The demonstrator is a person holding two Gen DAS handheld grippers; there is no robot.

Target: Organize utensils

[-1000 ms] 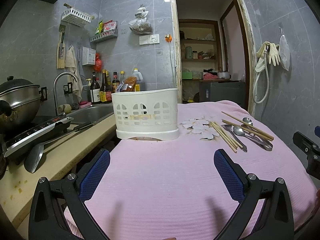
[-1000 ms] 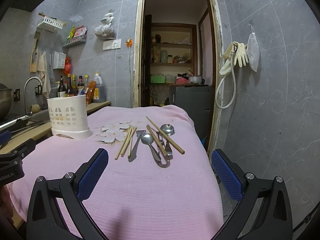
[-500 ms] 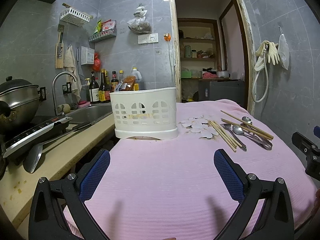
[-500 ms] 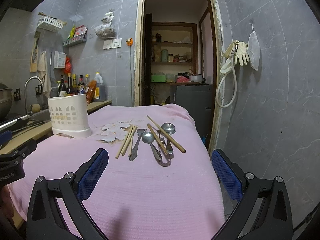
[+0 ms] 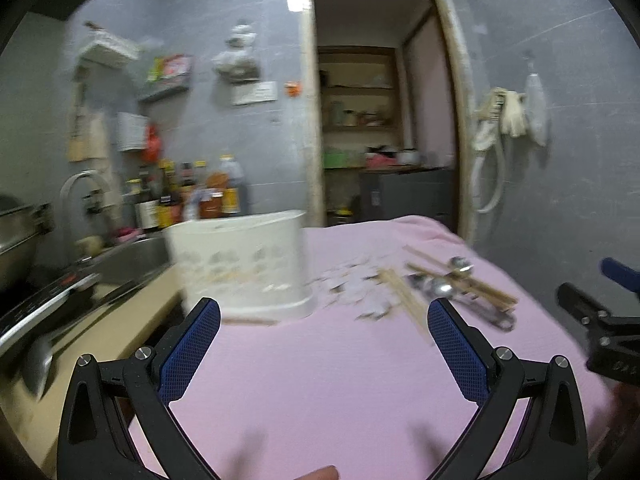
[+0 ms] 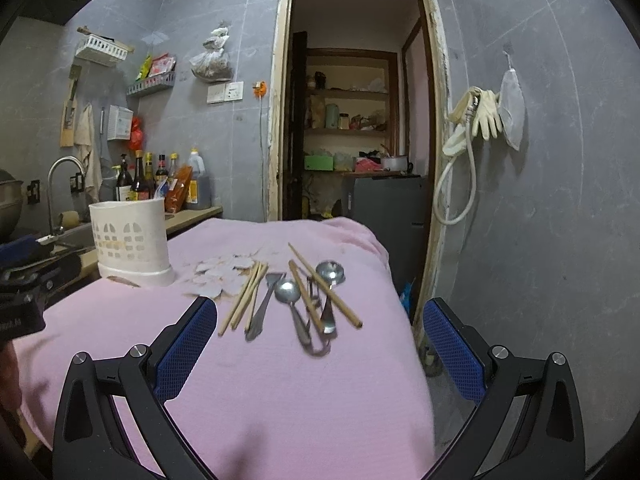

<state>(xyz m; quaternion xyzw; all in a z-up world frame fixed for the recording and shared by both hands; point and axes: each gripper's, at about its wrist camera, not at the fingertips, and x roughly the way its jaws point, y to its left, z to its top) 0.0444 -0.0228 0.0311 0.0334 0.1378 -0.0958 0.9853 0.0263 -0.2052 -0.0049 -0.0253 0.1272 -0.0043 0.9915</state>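
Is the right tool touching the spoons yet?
Apart. In the right wrist view, the right tool hangs open, with bare pink cloth showing between its blue fingers and the spoons.

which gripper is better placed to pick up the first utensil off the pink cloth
Probably the right gripper: it is open and faces the chopsticks and spoons directly. The left gripper, also open, faces the white holder, utensils off to its right.

A home kitchen: grey tiled walls, a sink tap (image 6: 64,184), sauce bottles (image 6: 154,180) along the worktop (image 6: 192,214), a pot (image 5: 16,236) on a cooker, pantry shelves (image 6: 348,92) beyond the doorway.
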